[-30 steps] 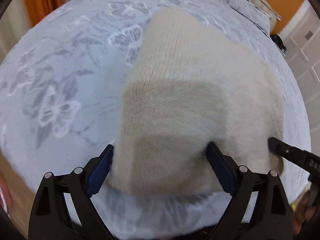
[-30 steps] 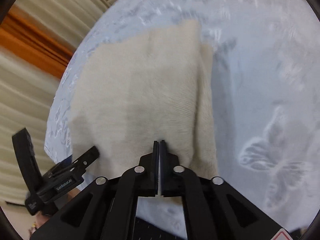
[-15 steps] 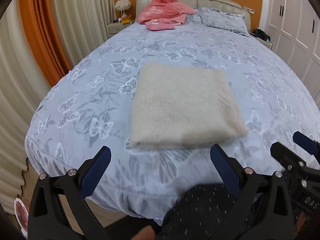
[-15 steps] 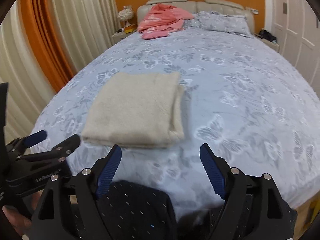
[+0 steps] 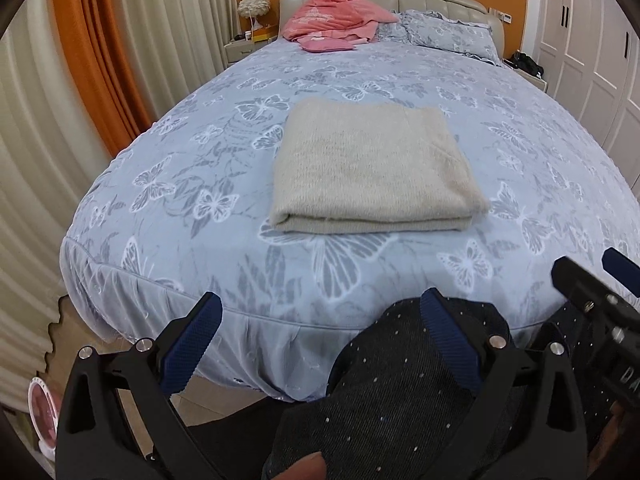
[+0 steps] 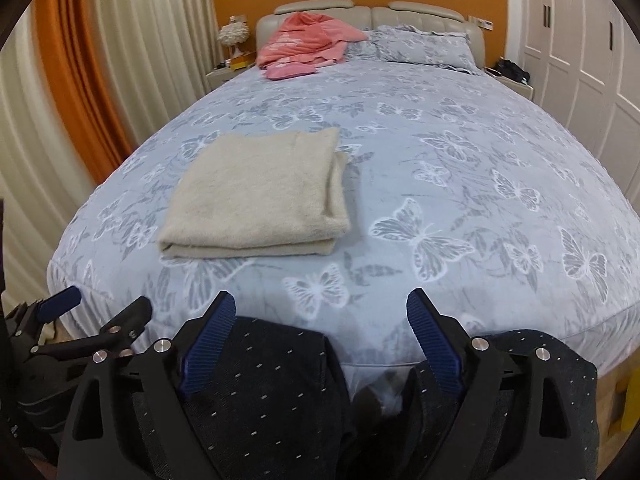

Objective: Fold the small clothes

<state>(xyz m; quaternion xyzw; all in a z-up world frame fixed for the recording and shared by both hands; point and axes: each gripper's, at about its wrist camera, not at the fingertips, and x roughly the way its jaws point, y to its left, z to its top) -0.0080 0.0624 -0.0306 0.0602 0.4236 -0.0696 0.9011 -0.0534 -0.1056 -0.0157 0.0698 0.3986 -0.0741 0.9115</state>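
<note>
The beige knit garment lies folded into a flat rectangle on the butterfly-print bedspread, at the centre of the left wrist frame and left of centre in the right wrist frame, its folded edge facing the cameras. The left gripper and the right gripper sit at the bottom of their frames, well apart from the garment, fingers spread wide and grasping nothing. At the top of both frames a pink cloth lies by the pillow and headboard.
</note>
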